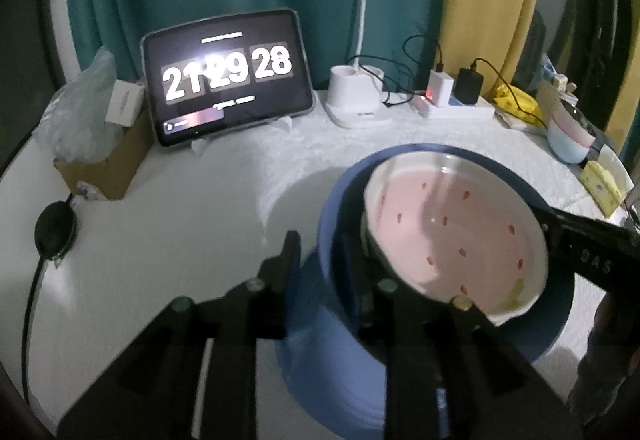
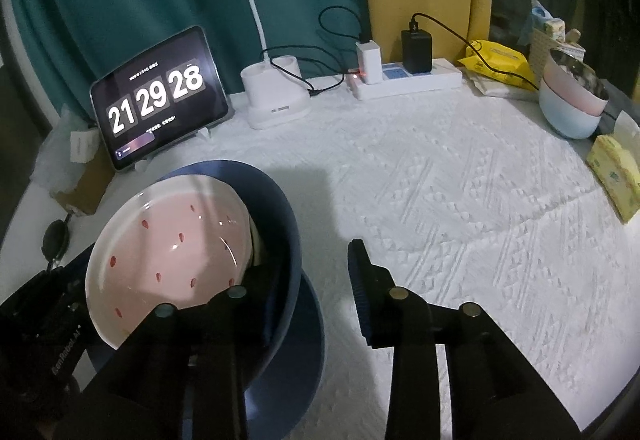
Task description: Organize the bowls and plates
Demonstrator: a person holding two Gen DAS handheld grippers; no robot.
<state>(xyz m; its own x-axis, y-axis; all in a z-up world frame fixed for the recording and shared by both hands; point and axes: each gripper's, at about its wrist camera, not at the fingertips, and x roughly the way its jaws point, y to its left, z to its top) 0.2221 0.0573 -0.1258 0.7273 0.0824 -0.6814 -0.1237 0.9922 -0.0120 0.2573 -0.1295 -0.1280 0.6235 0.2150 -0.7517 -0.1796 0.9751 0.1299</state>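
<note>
A pink-and-white bowl with red specks point(image 1: 452, 236) point(image 2: 172, 256) sits tilted inside a dark blue bowl point(image 1: 344, 199) point(image 2: 276, 215), which stands on a blue plate point(image 1: 320, 368) point(image 2: 300, 360). My left gripper point(image 1: 320, 260) is open, its fingers straddling the blue bowl's near rim. My right gripper point(image 2: 316, 272) is open too, its left finger inside the blue bowl beside the pink bowl, its right finger point(image 2: 360, 280) outside over the cloth. Each gripper's body shows in the other view.
White textured tablecloth point(image 2: 460, 199). At the back: a tablet clock point(image 2: 160, 99), a white desk lamp base point(image 2: 276, 95), a power strip with chargers point(image 2: 404, 77). Stacked pink and light-blue bowls point(image 2: 568, 107) and yellow packets point(image 2: 616, 175) are at far right. A cardboard box point(image 1: 104, 163) is at left.
</note>
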